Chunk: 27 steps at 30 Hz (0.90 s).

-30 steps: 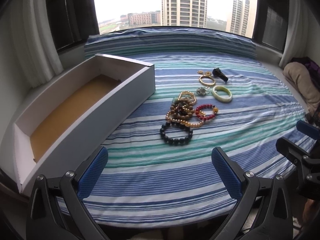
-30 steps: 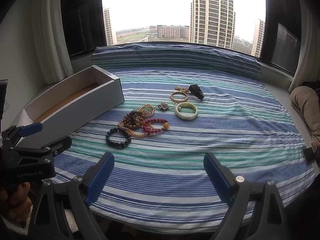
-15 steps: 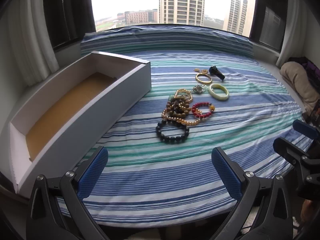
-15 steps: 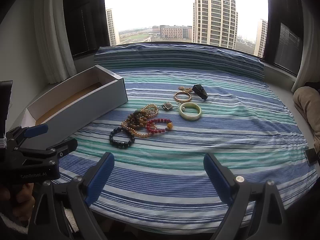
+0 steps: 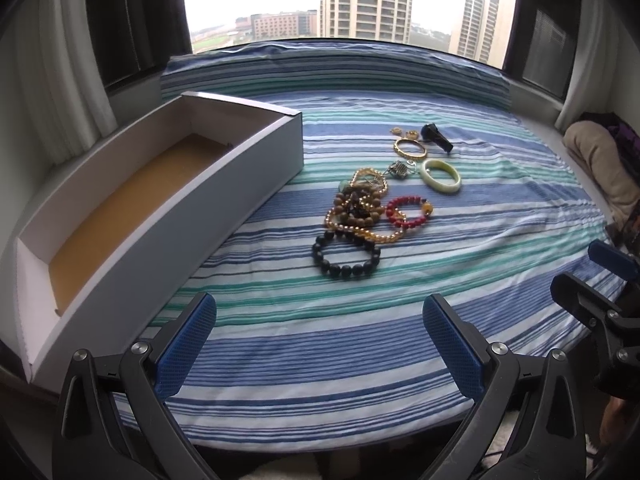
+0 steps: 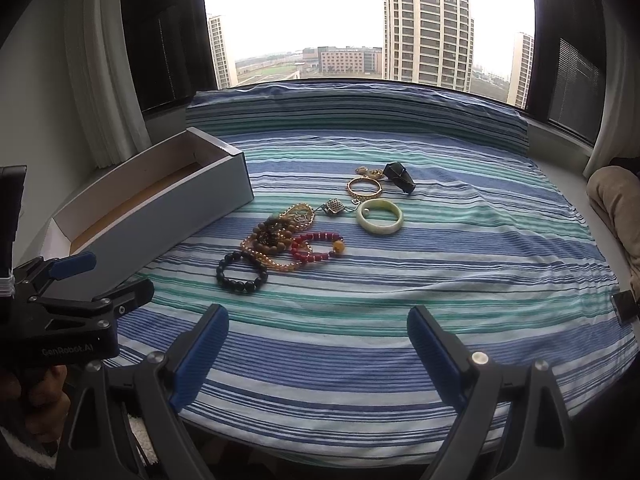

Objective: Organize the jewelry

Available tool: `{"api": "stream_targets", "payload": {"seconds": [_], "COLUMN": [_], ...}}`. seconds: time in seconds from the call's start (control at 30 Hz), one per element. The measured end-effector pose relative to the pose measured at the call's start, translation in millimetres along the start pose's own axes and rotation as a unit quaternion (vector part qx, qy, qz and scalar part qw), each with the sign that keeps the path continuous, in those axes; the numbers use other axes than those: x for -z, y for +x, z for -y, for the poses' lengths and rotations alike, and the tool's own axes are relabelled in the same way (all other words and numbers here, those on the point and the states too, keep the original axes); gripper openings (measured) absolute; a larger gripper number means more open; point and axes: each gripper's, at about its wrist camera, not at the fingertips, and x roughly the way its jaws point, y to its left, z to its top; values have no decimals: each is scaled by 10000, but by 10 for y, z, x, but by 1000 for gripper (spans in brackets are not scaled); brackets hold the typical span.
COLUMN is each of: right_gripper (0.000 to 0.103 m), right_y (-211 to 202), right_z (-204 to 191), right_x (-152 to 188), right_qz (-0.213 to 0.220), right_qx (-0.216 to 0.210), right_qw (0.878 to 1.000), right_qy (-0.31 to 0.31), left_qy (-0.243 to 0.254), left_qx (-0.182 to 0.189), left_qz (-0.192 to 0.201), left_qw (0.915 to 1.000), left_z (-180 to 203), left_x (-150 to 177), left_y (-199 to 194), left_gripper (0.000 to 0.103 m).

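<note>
Black round-bead bracelet (image 5: 346, 257) lying flat on striped blue-and-green cloth (image 5: 320, 344), straight ahead of left gripper (image 5: 320, 344), well clear of blue pads, nearest piece of tangled jewelry heap. Long white cardboard box (image 5: 132, 236) forward-left of jaws, long axis running away. Left jaws spread wide, empty. Right gripper (image 6: 318, 346) likewise wide, empty, touching nothing; bracelet ahead-left

Light: overcast daylight is coming through the window (image 5: 352, 0), blowing out the sky.
Shadows: staying soft and faint.
Corners: sinking into darkness.
Distortion: fisheye is bending edges.
Focus: holding sharp centrally.
</note>
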Motion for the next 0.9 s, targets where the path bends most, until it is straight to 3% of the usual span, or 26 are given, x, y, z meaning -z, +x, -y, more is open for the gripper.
{"api": "stream_targets", "payload": {"seconds": [0.63,0.9], "right_gripper": [93,93], "right_y": [106,139], "right_z": [23,38], "right_x": [-6,-1], "right_qz": [-101,-179], "right_qx": [-30,-36], "right_qw": [9999,9998], "right_qy": [30,35], "left_qy": [44,-61], "left_qx": [-139,28], "left_qz": [-175,-338], "left_qw": [9997,9994], "left_z": [2,-101], "left_x": [-28,-68], "left_y": [105,202], "left_gripper": [103,103]}}
